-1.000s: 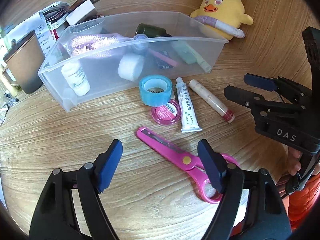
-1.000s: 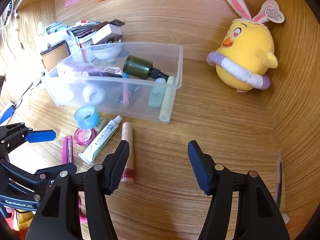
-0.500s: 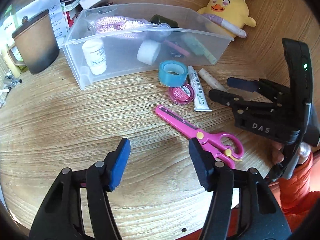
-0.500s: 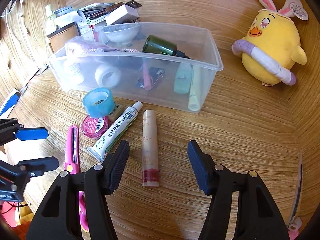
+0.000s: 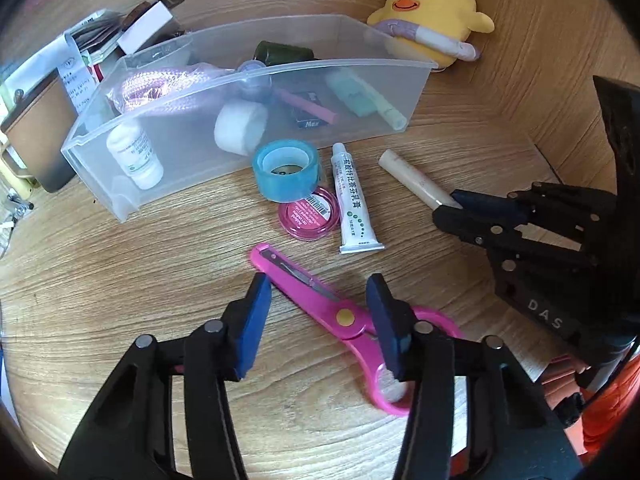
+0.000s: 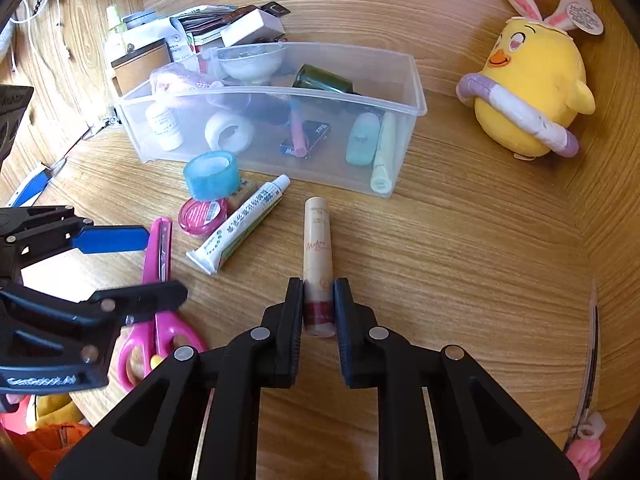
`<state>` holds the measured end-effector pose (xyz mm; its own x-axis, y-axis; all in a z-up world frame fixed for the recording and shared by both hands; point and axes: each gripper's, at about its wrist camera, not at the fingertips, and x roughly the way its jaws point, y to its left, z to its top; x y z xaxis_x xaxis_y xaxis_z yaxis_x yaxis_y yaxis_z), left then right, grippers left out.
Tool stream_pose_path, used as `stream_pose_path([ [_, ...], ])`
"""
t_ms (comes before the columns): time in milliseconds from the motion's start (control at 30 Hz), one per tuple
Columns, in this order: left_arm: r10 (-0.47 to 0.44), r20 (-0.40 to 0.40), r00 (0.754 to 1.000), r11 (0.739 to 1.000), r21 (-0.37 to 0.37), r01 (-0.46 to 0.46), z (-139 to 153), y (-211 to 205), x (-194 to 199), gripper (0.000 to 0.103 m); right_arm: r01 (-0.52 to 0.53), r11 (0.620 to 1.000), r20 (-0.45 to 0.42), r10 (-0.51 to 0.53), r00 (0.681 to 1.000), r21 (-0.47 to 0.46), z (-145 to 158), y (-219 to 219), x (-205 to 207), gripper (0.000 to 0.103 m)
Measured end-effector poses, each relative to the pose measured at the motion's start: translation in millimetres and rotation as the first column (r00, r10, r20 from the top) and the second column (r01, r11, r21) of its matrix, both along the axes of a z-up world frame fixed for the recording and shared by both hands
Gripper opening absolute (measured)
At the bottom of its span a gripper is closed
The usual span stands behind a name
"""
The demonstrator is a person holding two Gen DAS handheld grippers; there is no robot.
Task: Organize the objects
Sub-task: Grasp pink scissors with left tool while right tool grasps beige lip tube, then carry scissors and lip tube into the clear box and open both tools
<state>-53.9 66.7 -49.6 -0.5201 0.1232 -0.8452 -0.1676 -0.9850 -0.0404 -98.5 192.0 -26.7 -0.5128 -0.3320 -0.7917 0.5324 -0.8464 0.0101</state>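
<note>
Since the earlier left wrist frame, both grippers have narrowed: the left gripper [image 5: 318, 316] is closing astride one pink scissors [image 5: 320, 300], pads not yet touching it. Its blades point up-left, away from the fingers, handles trailing back to the right. Ahead lie one blue tape roll [image 5: 286, 170], one white tube [image 5: 354, 200] and one clear bin [image 5: 240, 76].

From the right wrist, the right gripper [image 6: 319, 304] is clenched on one beige stick [image 6: 318, 256], its long axis running straight ahead along the fingers.

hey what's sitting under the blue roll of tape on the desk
The blue tape roll leans on the rim of a pink round tin. In the right wrist view a yellowish packet also pokes out beneath it; the rest is covered.
</note>
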Motion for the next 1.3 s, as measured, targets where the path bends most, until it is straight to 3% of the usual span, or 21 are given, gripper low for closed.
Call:
stream_pose_path([
  [133,-0.018,0.001,1.0,1.0,-0.016,0.018,1,-15,12,0.017,-0.009,1.0,0.011,0.009,1.0,-0.023,-1,8,7,0.014],
  [500,-0.052,-0.009,0.999,0.998,-0.031,0.052,-1,-28,29,0.018,-0.012,0.999,0.042,0.014,0.999,-0.046,0,-1,9,0.019],
  [733,-0.07,-0.013,0.997,0.997,-0.039,0.069,-1,-32,33,0.018,0.005,0.999,0.018,-0.004,1.0,-0.042,-1,-9,8,0.021],
  [800,-0.069,-0.019,0.997,0.997,-0.046,0.068,-1,-31,35,0.017,0.007,0.998,0.024,-0.006,1.0,-0.057,-1,-9,9,0.014],
  [867,-0.055,-0.028,0.998,0.998,-0.033,0.055,1,-35,35,0.017,0.013,0.997,0.026,-0.012,1.0,-0.069,0,-9,8,0.014],
  [1067,0.004,-0.121,0.993,0.999,0.041,0.001,32,-56,34,0.017,0.047,0.992,-0.029,-0.05,0.998,-0.113,21,-2,10,0.014],
  [1300,0.051,-0.267,0.962,0.994,0.105,-0.023,78,-69,37,0.015,0.058,0.982,-0.094,-0.076,0.993,-0.179,53,-3,9,0.014],
])
